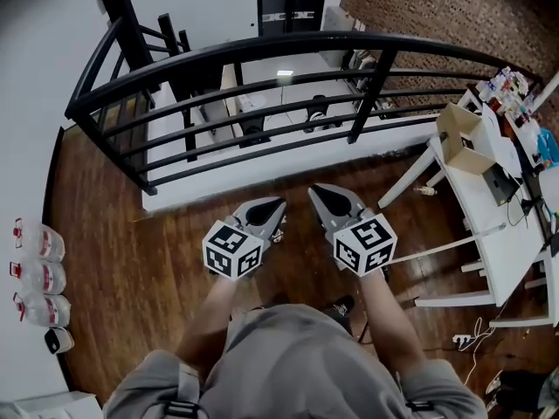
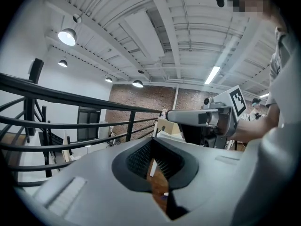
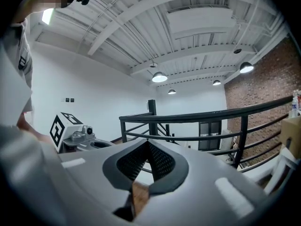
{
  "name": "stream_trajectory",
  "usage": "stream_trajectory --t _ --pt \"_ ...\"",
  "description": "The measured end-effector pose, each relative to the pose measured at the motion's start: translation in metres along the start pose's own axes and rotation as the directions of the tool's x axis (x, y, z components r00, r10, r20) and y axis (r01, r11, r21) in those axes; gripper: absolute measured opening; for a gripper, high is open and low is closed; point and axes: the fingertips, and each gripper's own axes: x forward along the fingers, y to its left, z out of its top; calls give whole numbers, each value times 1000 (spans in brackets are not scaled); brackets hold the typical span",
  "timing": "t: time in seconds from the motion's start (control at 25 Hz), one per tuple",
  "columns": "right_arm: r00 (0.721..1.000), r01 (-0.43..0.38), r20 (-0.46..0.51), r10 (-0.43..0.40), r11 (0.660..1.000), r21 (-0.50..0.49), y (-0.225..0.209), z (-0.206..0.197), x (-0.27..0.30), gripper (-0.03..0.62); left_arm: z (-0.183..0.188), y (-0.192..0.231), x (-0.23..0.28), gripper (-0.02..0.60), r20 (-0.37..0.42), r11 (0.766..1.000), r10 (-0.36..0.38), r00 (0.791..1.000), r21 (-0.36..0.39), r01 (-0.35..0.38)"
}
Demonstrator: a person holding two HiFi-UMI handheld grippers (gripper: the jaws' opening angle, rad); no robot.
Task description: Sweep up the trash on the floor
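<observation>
- Both pairs of fingers are pressed together with nothing between them. The left gripper [image 1: 278,204] and the right gripper [image 1: 316,190] are held side by side at waist height, pointing at the black railing [image 1: 262,55].
- Each gripper view confirms this. The ribbed pads of the left gripper [image 2: 157,166] meet, as do those of the right gripper [image 3: 146,161], and only wooden floor shows in the slit below them.
- Nothing to sweep with shows in any view.
- Little trash can be made out. One small pale scrap [image 1: 425,190] lies on the floor [image 1: 131,260] well off to the right of the right fingers, by a leg of the white bench [image 1: 507,251]. What it is cannot be told.
- A tiny speck [image 2: 164,192] shows on the boards below the left fingers, too small to name.
- My reading is that this fits two stages: empty fingers with the scrap yet to be swept, or a sweep nearly over with one bit missed.
- Either way, a careful look pays. The floor under the bench legs and beside the bottles [image 1: 39,278], far left of the left fingers, is where bits would hide.
- Near the bench, the legs and a loose cable crowd the floor, so short, low strokes there would likely go best.
- The railing stands close ahead of both fingertips, which leaves little room for wide swings.
</observation>
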Motion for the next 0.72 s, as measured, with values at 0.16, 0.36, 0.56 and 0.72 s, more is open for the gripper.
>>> stream_trajectory --t 0.16,0.36,0.56,0.72 --pt "1000 14 2 -14 1000 11 -7 0 -7 0 0 -6 6 5 -6 1000 -15 1000 2 15" --pt "1000 29 10 -29 999 18 -13 0 -12 0 1 -13 13 5 -10 999 -34 999 13 34" --pt "1000 29 11 -30 999 22 -13 0 -11 0 1 -15 14 5 -19 999 -42 999 19 42" --pt "1000 28 11 -28 999 21 -12 0 -9 0 0 -14 12 5 -21 999 -45 999 11 45"
